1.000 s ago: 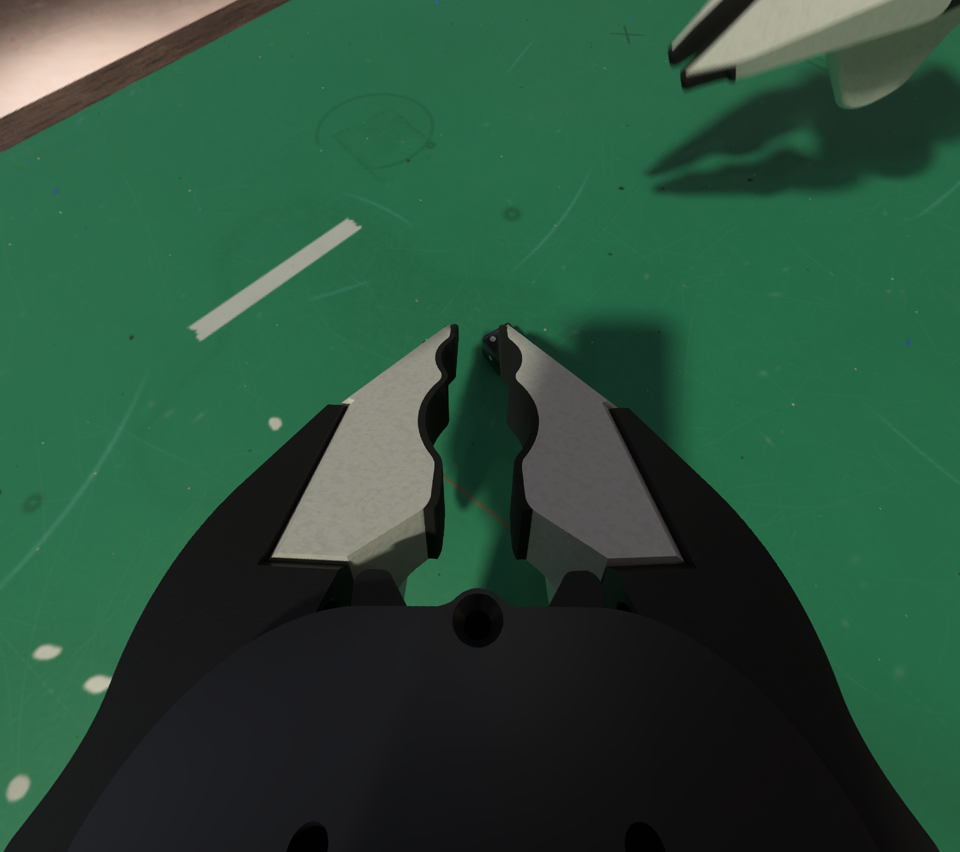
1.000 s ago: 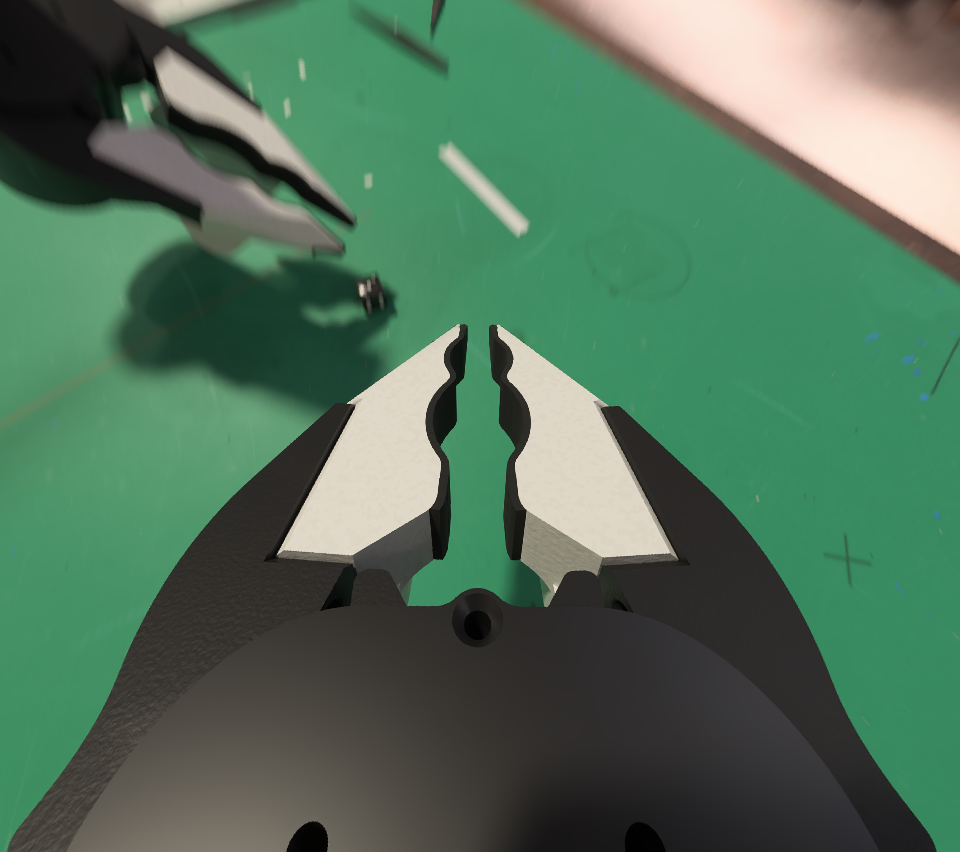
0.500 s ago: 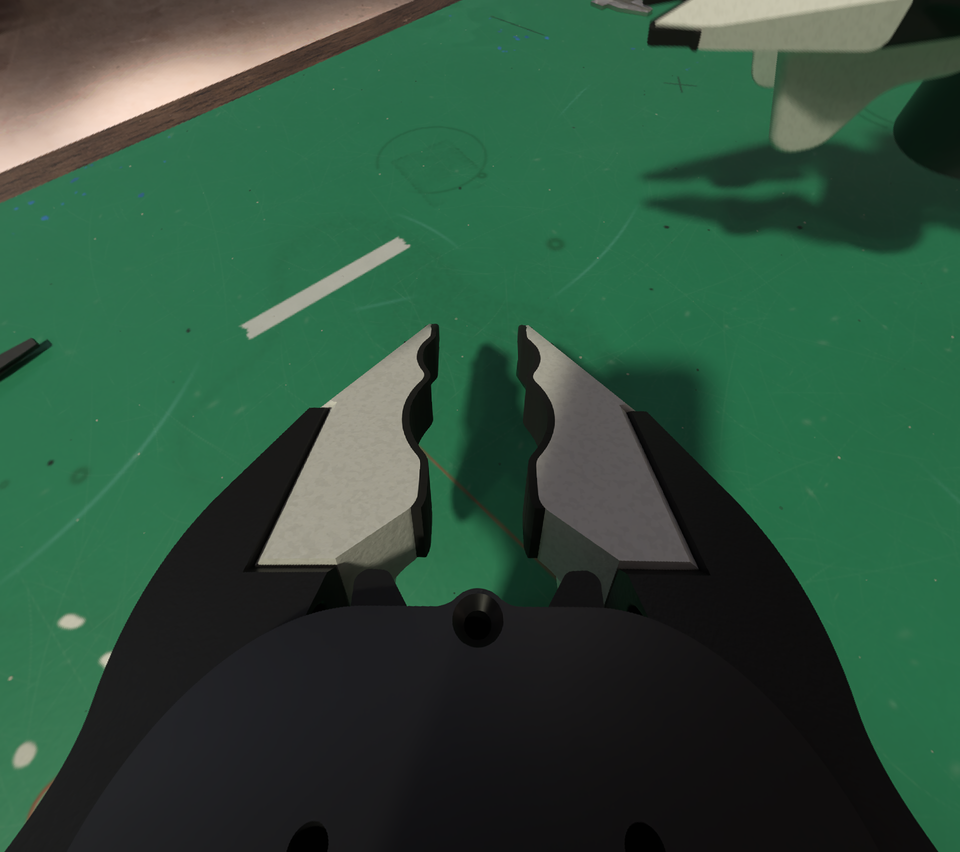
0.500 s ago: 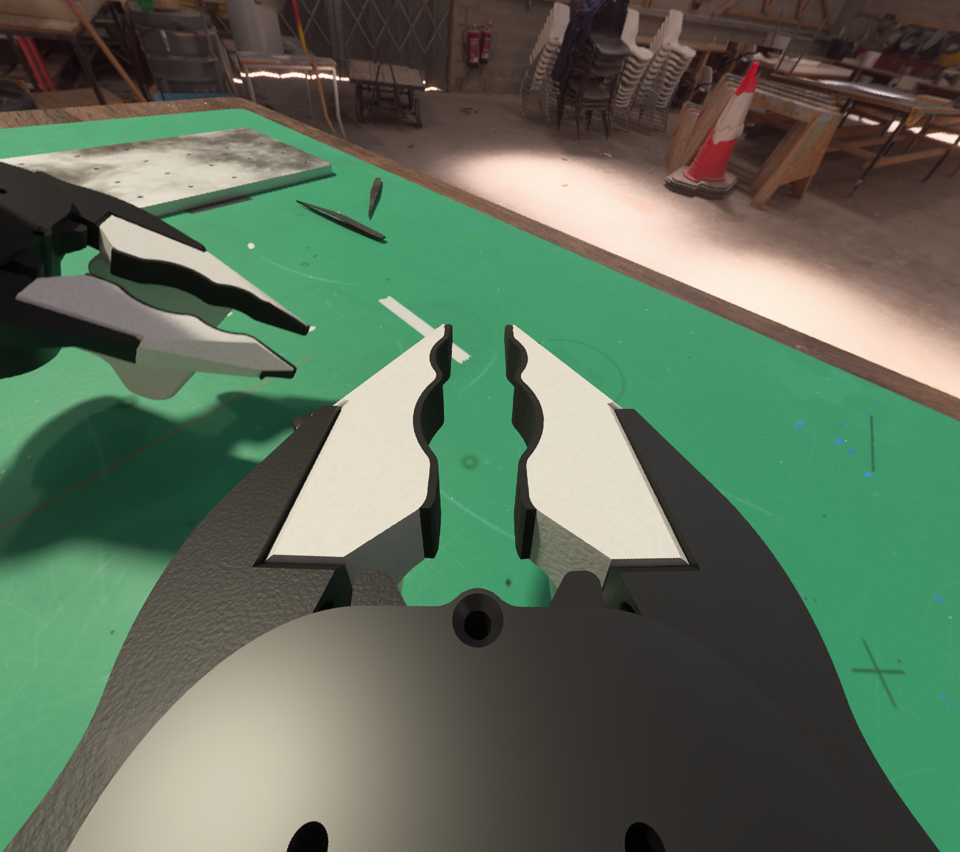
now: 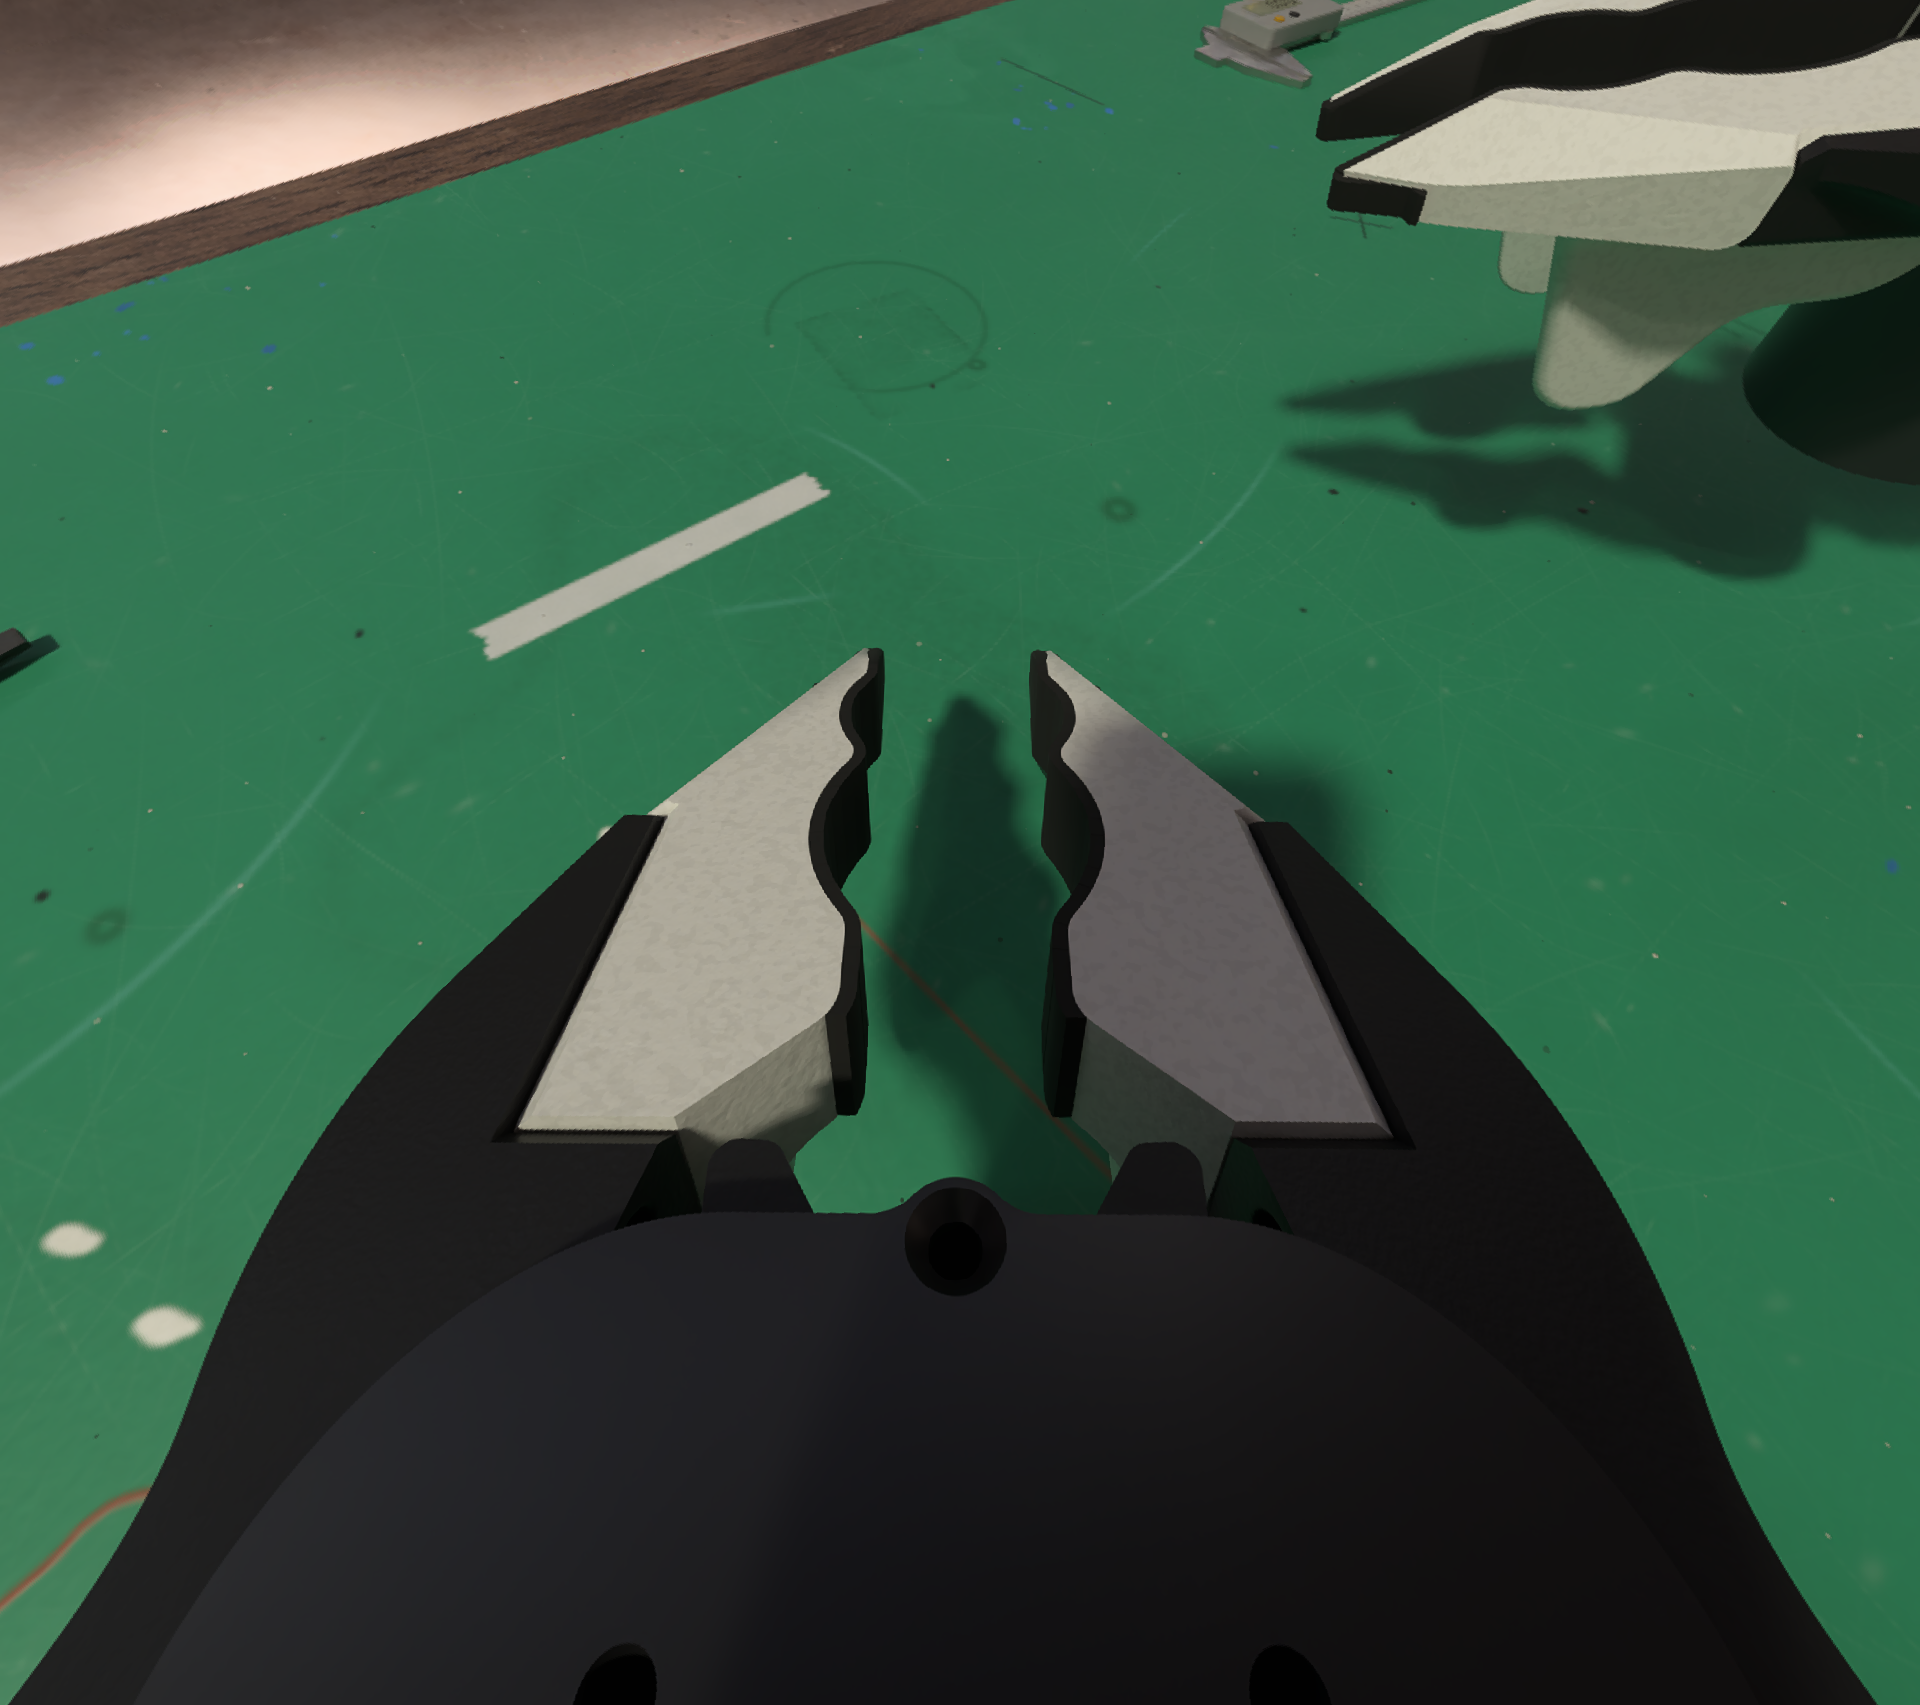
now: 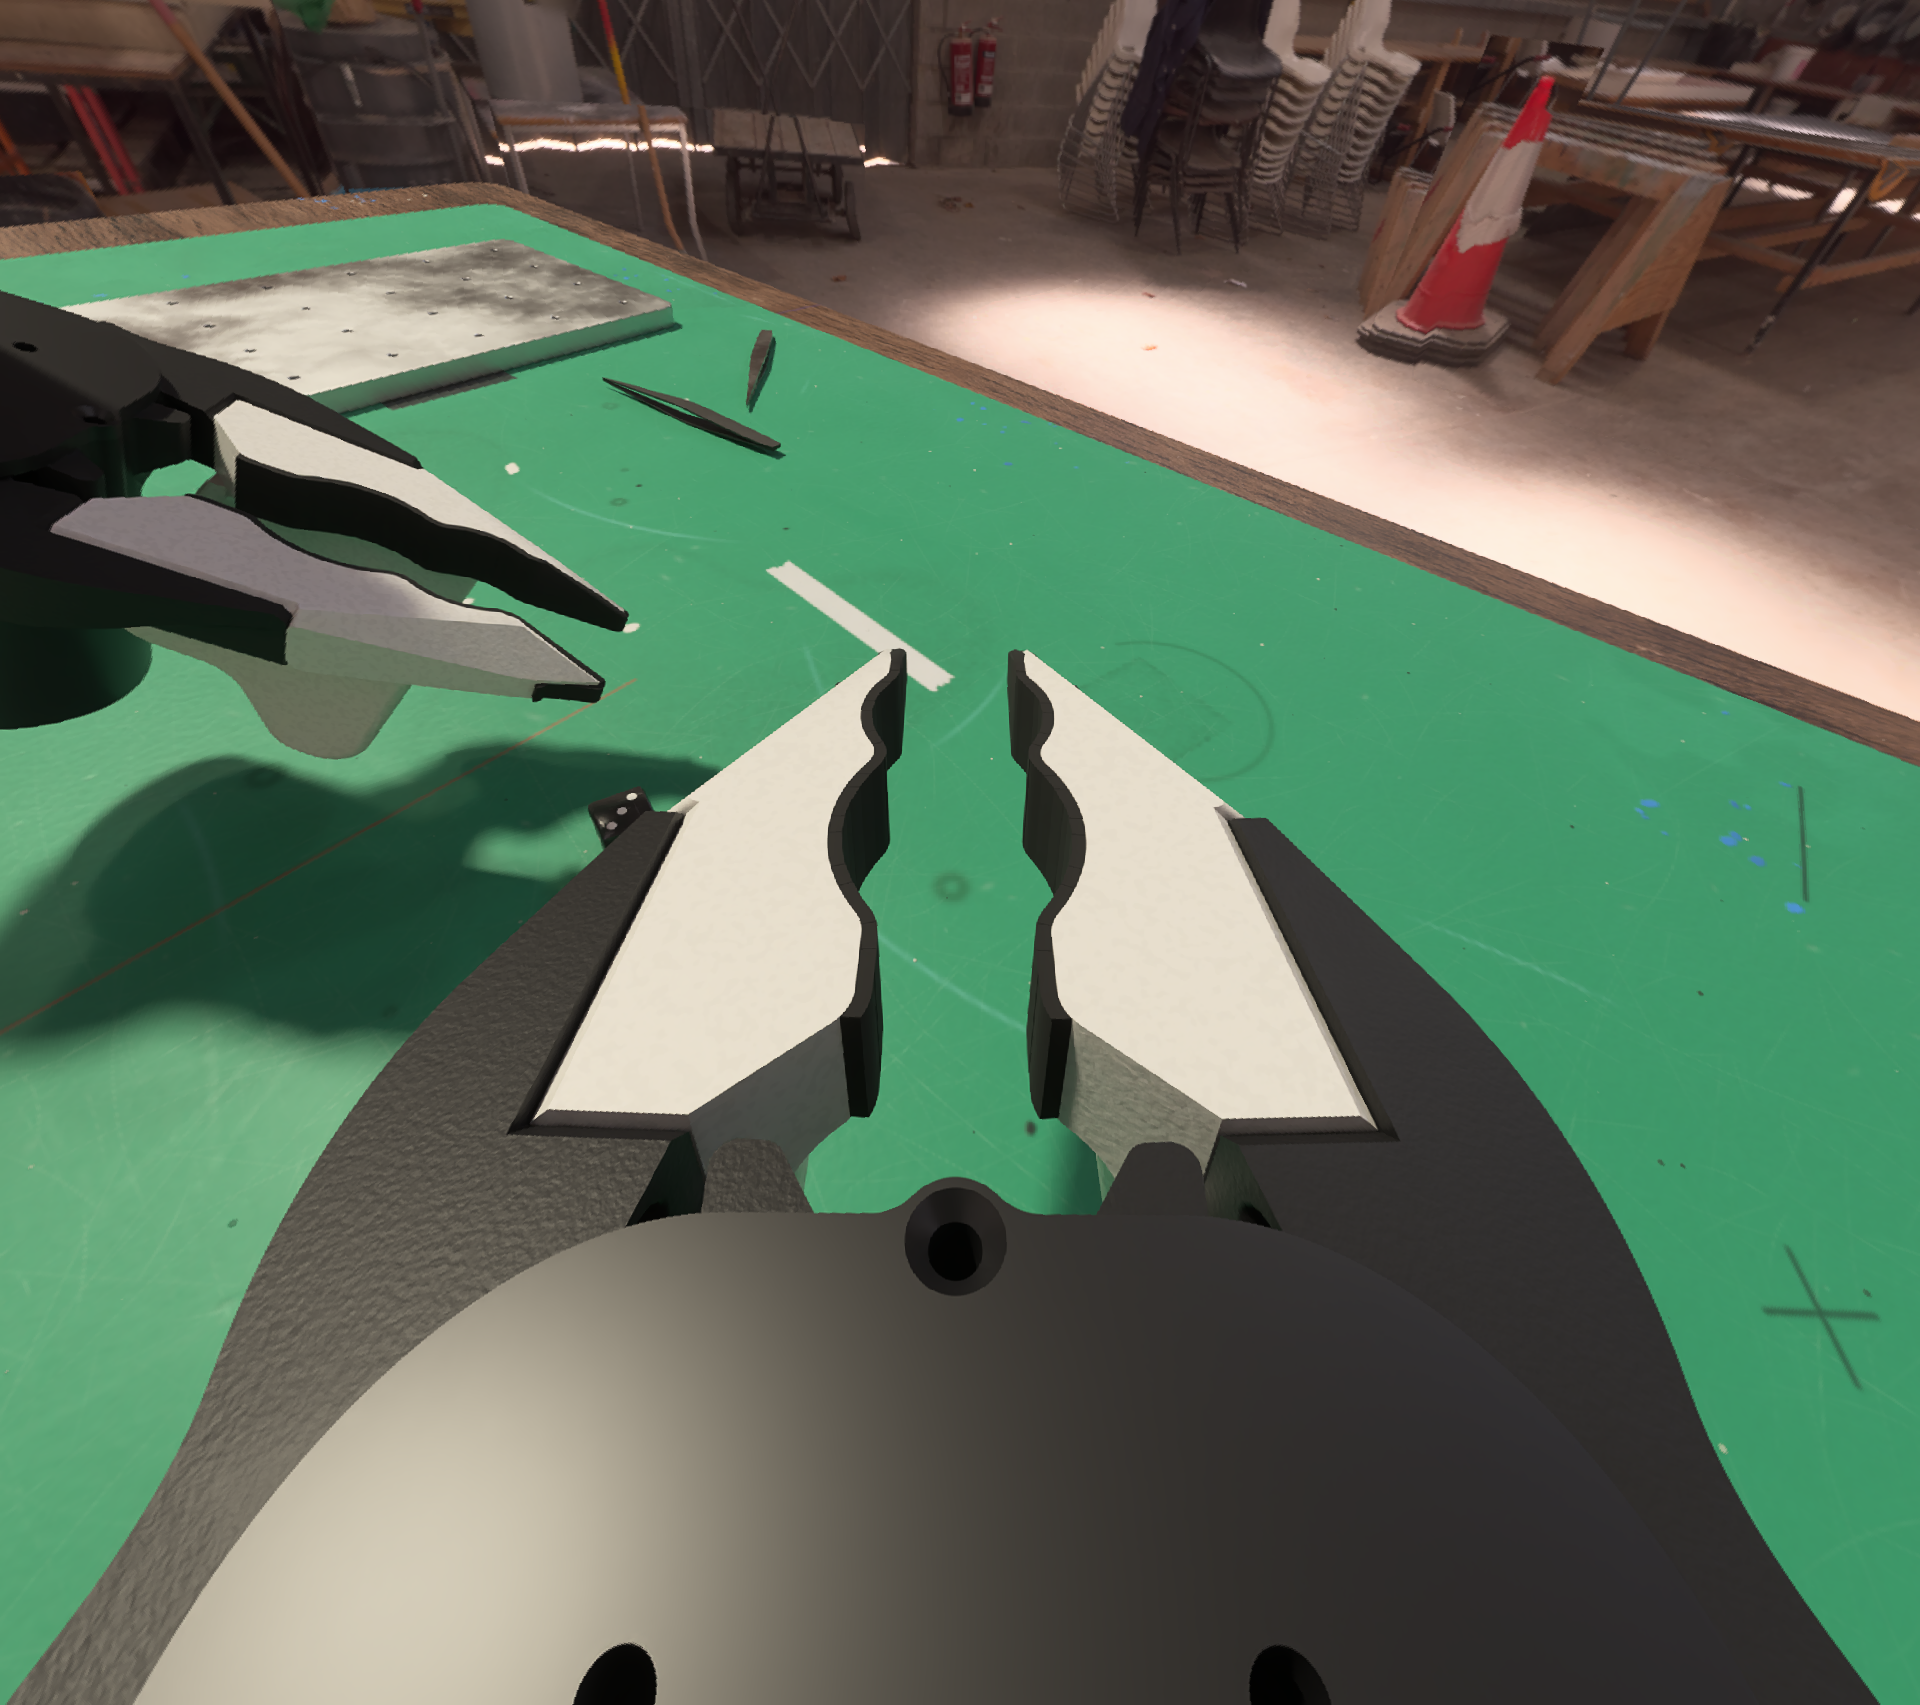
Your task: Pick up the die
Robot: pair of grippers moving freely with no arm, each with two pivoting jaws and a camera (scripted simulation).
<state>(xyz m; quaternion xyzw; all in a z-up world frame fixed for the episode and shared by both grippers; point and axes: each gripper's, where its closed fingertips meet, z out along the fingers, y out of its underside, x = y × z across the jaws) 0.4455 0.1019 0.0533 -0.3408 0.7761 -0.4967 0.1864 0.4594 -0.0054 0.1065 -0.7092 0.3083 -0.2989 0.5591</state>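
The die (image 6: pixel 621 814) is small and black with white pips. It lies on the green mat (image 6: pixel 1351 824) in the right wrist view, partly hidden behind my right gripper's left finger, in shadow below the left gripper. It does not show in the left wrist view. My left gripper (image 5: pixel 956 658) is open and empty above the mat; it also shows in the right wrist view (image 6: pixel 608 653). My right gripper (image 6: pixel 956 658) is open and empty, with the die to its left; it also shows in the left wrist view (image 5: pixel 1335 159).
A strip of white tape (image 5: pixel 649 564) lies on the mat ahead. A caliper (image 5: pixel 1278 29) sits near the far table edge (image 5: pixel 520 117). A grey perforated plate (image 6: pixel 364 325) and dark thin tools (image 6: pixel 696 414) lie at the back left.
Both grippers have opened wider and tilted up, away from the mat. The die, near the left gripper's fingertip a second ago, now lies on the mat apart from both.
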